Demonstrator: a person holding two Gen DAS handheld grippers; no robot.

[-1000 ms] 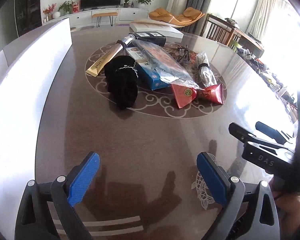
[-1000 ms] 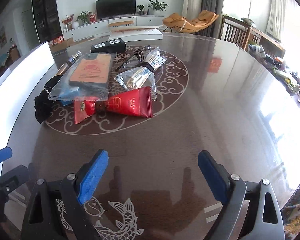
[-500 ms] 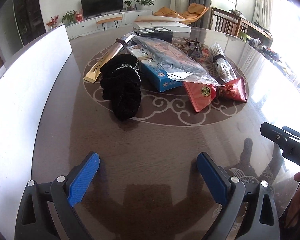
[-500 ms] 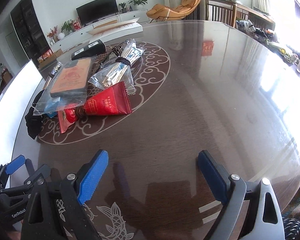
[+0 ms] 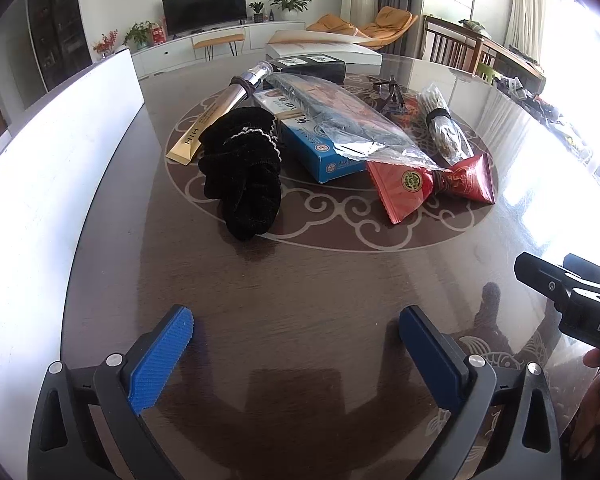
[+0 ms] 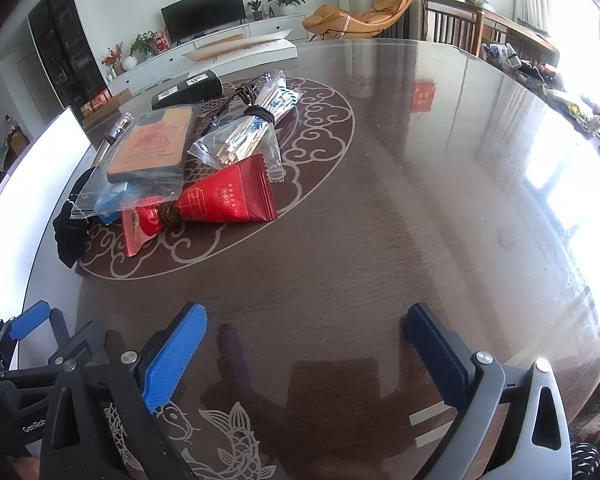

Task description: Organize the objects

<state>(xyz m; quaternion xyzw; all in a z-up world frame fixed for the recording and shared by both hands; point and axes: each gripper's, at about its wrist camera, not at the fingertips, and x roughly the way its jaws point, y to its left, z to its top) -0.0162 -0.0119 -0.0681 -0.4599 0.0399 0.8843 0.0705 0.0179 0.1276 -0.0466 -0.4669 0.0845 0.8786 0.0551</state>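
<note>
Both tools hovering wide, empty: left tool (image 5: 296, 330), right tool (image 6: 304, 326). Risking dragging clear bag (image 5: 352, 120) off blue box (image 5: 320, 148), overlapping pile.

The round dark wooden table (image 6: 400, 208) has a glossy, glass-smooth top that mirrors the windows. A crumpled black velvety cloth (image 5: 242, 174) looks soft and matt, edged with a pale beaded trim. The blue cardboard box (image 5: 320, 152) is smooth printed paper. A clear crinkly plastic bag (image 5: 352, 120) shines over it. The red foil-like packet (image 6: 224, 200) is glossy with serrated ends. The gold tube (image 5: 216, 118) has a satin finish and a shiny metal-looking cap. The left gripper (image 5: 296, 340) carries ribbed, matt blue rubbery pads (image 5: 160, 360) on matt grey plastic arms.
</note>
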